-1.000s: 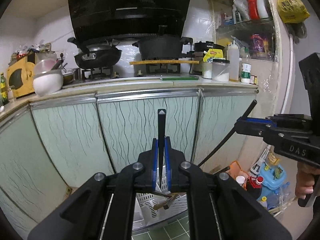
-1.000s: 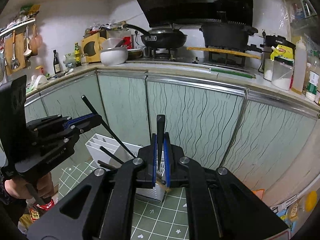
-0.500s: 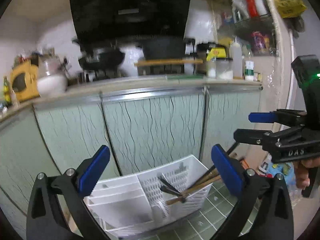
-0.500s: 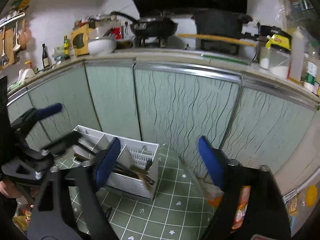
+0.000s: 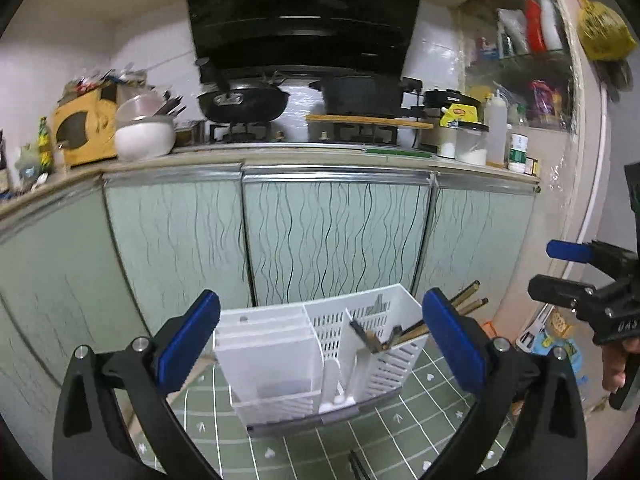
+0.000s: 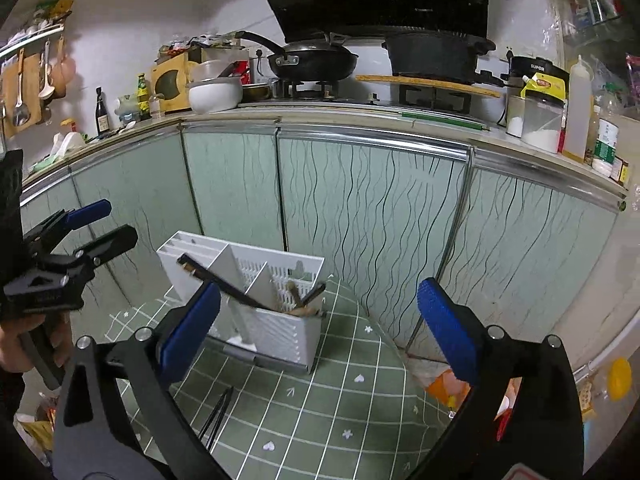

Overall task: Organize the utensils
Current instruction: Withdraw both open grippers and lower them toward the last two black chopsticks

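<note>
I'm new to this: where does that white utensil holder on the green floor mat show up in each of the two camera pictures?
Left wrist view: the white utensil holder sits bottom centre, between the left gripper's blue pads.
Right wrist view: the holder sits left of centre, behind the right gripper's left pad.
Shared landmark: the black wok on the stove.

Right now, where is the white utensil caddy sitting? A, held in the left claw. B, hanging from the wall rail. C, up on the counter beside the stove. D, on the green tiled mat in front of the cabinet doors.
D: the white utensil caddy stands on the green tiled mat just before the cabinet doors, touched by neither claw.
</note>
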Tool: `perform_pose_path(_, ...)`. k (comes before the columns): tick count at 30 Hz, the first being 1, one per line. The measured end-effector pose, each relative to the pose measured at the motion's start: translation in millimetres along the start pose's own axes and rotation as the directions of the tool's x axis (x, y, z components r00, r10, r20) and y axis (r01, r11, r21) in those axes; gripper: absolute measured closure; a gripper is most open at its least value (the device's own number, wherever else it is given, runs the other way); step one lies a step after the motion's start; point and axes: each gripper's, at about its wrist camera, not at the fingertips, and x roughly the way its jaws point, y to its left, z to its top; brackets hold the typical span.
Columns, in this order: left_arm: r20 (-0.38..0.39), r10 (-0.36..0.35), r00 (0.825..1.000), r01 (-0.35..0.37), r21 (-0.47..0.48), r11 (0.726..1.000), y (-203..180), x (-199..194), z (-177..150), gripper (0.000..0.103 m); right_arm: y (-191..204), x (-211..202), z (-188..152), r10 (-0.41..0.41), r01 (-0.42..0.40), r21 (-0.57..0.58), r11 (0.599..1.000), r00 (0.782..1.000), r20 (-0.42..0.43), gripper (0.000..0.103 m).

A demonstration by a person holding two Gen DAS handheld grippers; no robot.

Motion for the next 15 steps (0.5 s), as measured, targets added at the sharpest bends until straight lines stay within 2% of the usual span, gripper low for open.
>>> perform_pose_path(5,-0.029,0.001,1.0,-0.002,-0.01,1.0,2,-18,-16,0.005,8,-19,-12,-0.01,0.01,-0.011,1.0,1.0,0.012,0.008)
perform_pose_path(15,-0.026,0.008,1.0,-0.009,-0.025,1.0,6,-55,-47,0.005,26,-51,-41,-0.029,0.031,-0.037,0.999,0.999,0.039,0.008)
